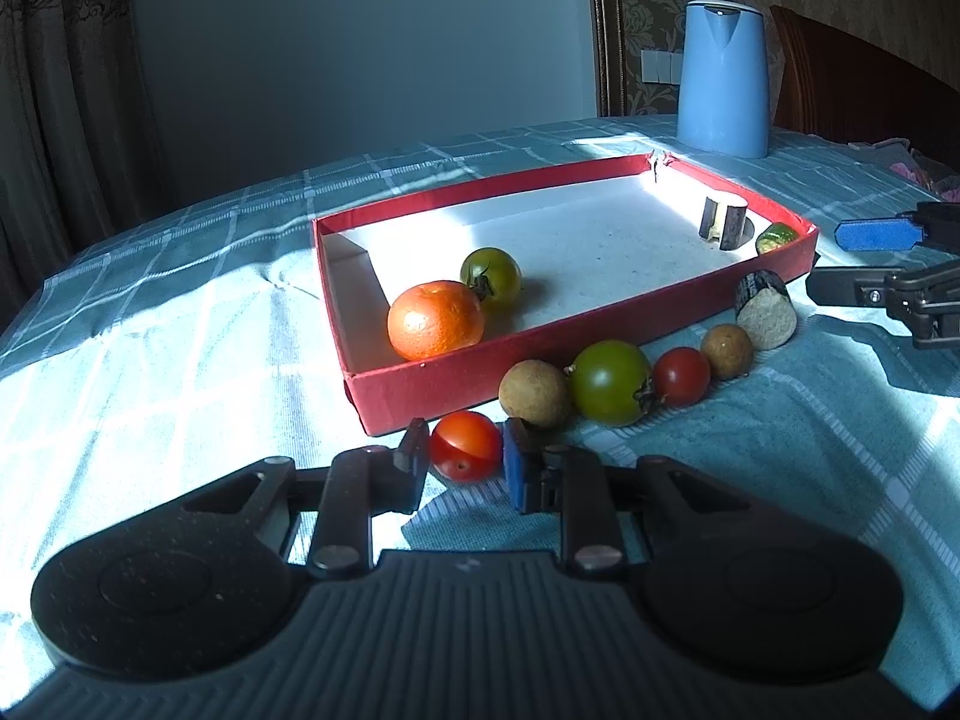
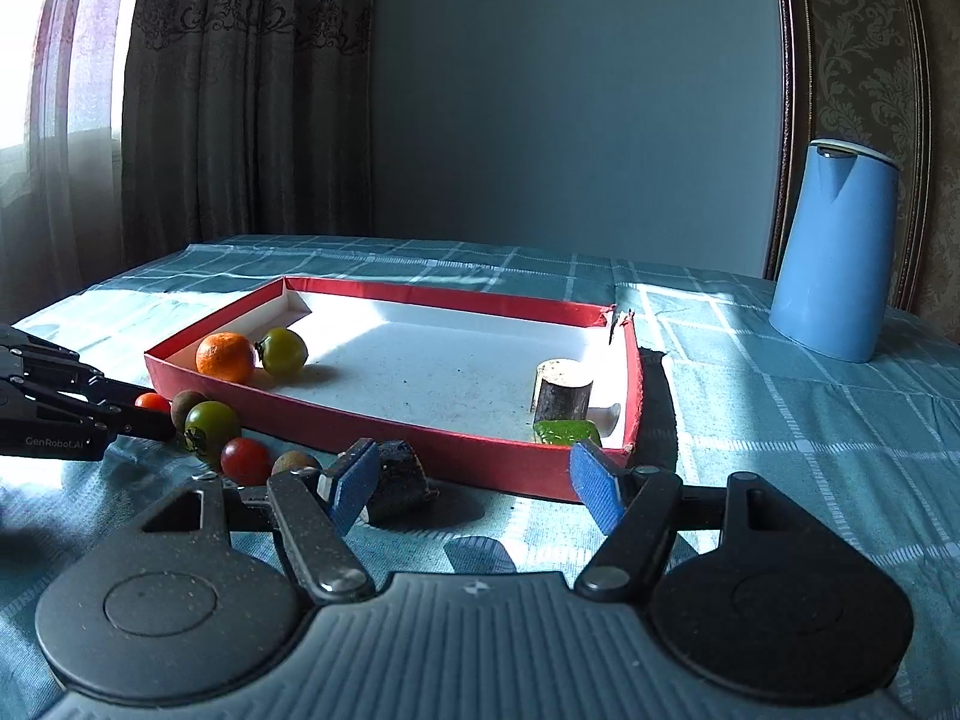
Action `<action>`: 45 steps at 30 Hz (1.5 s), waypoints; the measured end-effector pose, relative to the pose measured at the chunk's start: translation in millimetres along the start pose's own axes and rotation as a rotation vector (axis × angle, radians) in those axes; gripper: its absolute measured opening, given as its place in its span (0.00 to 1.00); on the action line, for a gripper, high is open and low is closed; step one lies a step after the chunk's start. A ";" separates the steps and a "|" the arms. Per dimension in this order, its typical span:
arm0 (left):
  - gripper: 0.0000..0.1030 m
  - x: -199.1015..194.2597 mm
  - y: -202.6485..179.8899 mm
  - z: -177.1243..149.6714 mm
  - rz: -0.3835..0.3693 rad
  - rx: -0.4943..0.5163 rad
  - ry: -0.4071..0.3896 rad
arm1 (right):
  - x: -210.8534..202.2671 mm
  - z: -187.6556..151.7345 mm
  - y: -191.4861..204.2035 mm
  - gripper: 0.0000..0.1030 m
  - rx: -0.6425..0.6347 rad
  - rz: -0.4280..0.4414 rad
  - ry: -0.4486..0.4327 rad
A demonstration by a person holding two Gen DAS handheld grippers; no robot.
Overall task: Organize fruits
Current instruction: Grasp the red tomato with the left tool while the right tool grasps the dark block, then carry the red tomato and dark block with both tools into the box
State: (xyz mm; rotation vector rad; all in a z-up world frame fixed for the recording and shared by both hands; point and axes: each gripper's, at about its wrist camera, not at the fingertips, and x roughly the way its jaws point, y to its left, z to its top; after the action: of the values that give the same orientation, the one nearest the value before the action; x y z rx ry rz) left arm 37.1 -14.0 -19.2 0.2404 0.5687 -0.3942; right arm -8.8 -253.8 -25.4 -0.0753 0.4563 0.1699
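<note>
- We work on a table spread with a teal checked tablecloth point(image 1: 180, 360), sun falling across it, grey curtains and a plain wall behind; a tall pale-blue plastic jug point(image 1: 723, 78) stands beyond the far corner of the shallow red cardboard tray point(image 1: 420, 387), our landmark.
- Inside the tray, at its left end, lie a round orange mandarin point(image 1: 435, 319) and a green tomato point(image 1: 491, 276), touching; at its right end stand a dark sugarcane stub point(image 1: 723, 222) and a green cucumber piece point(image 1: 776, 236).
- Just outside the tray's near wall runs a row of loose fruit: a small red cherry tomato point(image 1: 466, 445), a tan longan point(image 1: 535, 392), a large green tomato point(image 1: 611, 383), a second red cherry tomato point(image 1: 681, 376), another longan point(image 1: 726, 350) and a cut sugarcane piece point(image 1: 767, 309).
- Our left gripper point(image 1: 465, 456) brackets the first cherry tomato, its fingers narrowed to either side; whether they already press the skin we cannot tell.
- Our right gripper point(image 2: 474, 483) hovers spread wide and empty before the tray's near wall, beside the cut cane piece.
- We judge the cherry tomato light, smooth, thin-skinned and prone to rolling or bursting, so we should take it across its widest middle with gentle pressure.
</note>
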 end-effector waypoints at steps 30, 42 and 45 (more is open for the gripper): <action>0.23 -1.2 -13.7 -0.4 0.080 0.023 -0.002 | 36.3 7.4 18.2 0.32 -0.029 0.084 0.112; 0.23 -2.4 -25.6 -1.0 0.153 0.054 -0.001 | 34.4 7.7 18.6 0.29 -0.027 0.069 0.109; 0.23 -2.7 -23.9 -1.1 0.146 0.045 -0.001 | 37.5 7.3 14.3 0.30 0.000 0.090 0.128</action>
State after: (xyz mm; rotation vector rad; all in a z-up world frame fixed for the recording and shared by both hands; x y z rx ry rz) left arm 24.3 -34.3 -21.2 0.3228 0.5383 -0.2654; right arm 24.9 -233.4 -36.0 -0.0659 0.5881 0.2545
